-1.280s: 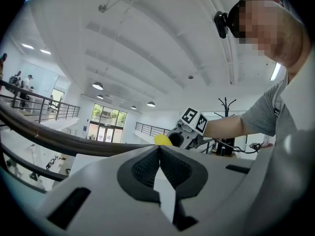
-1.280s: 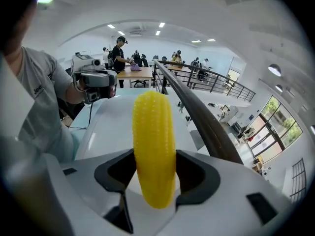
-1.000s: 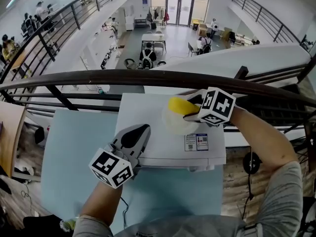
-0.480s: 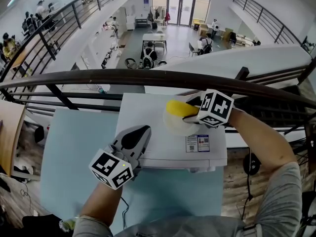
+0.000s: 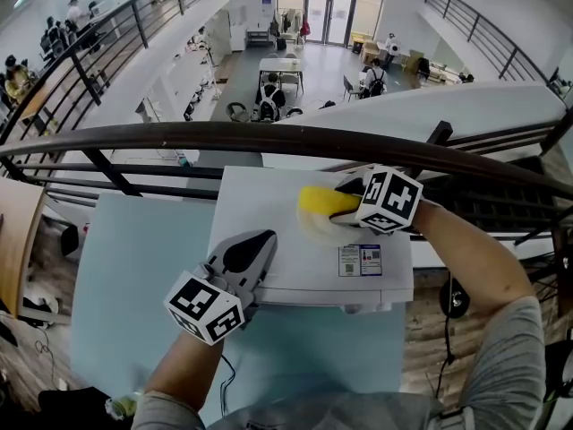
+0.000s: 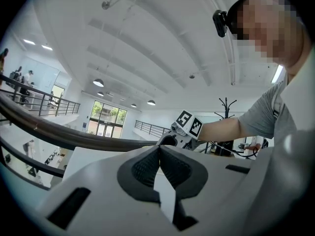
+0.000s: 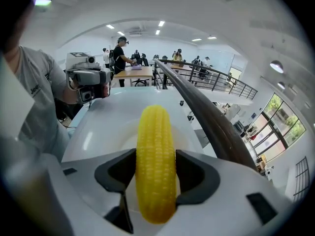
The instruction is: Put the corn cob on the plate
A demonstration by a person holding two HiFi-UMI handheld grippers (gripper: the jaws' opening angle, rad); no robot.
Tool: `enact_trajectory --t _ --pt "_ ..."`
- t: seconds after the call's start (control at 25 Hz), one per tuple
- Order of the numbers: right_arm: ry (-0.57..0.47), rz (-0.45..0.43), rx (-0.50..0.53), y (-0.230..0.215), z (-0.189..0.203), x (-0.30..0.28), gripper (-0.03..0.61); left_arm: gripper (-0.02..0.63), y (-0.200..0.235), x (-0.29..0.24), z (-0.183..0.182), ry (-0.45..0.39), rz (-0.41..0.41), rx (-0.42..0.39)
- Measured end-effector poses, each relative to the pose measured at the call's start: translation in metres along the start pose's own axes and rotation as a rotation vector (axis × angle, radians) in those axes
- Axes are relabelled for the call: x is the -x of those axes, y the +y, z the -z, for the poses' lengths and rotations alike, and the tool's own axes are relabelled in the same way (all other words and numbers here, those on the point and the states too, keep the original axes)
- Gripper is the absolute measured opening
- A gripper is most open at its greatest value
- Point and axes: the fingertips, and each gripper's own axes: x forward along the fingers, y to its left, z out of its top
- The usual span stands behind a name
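Note:
A yellow corn cob [image 5: 319,202] is clamped crosswise between the pads of my right gripper [image 5: 345,206], which tilts downward. It hangs just over a pale round plate [image 5: 311,228] on the white tabletop [image 5: 260,195]. In the right gripper view the corn cob [image 7: 156,156] fills the gap of the right gripper [image 7: 156,168], and the plate [image 7: 127,137] lies right below it. My left gripper [image 5: 260,240] rests at the top's front left, shut with nothing in it. In its own view the left gripper [image 6: 158,150] has its pads touching.
A dark handrail [image 5: 224,137] runs across just beyond the white top, with an open atrium below it. A printed label [image 5: 361,260] sits near the top's front right. A light-blue surface [image 5: 134,267] lies to the left and front.

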Motion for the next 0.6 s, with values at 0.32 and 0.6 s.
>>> enact_trajectory --t 0.32,0.6 --pt "-0.020 0.003 -0.008 -0.0011 0.0015 -0.0006 0.256 0.018 0.0000 -0.0017 0.0017 0.003 -0.002 -0.002" --pt "-0.043 0.012 -0.033 -0.0021 0.0016 0.0000 0.256 0.018 -0.0019 0.0006 -0.0006 0.002 -0.003 -0.003"
